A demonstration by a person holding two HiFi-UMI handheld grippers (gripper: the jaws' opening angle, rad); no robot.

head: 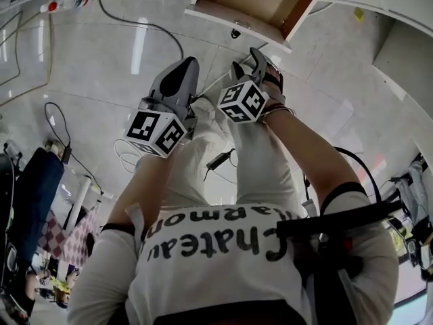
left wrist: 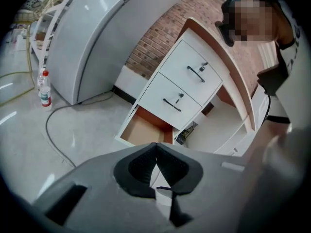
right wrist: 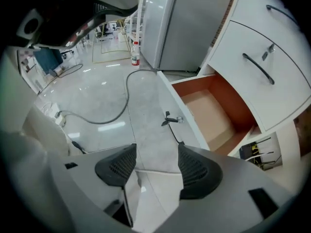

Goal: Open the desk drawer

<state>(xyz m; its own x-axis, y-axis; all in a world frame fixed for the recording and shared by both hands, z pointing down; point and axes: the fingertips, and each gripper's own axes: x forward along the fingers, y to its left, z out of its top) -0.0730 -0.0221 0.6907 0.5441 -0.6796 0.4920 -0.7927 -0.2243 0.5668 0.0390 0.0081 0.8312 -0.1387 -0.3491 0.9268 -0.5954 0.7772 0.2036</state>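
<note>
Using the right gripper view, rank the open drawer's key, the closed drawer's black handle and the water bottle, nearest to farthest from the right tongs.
1. Key, on the open drawer, just ahead of the right tongs.
2. Black handle, up right on the closed drawer.
3. Water bottle, far back, left of centre.

Drawer (left wrist: 144, 131) out at desk (left wrist: 212, 40) btm; bottle (left wrist: 44, 89) on floor (left wrist: 29, 130) far left.

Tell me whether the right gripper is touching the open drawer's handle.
Apart. The right gripper view shows floor between the open right gripper and the drawer handle.
</note>
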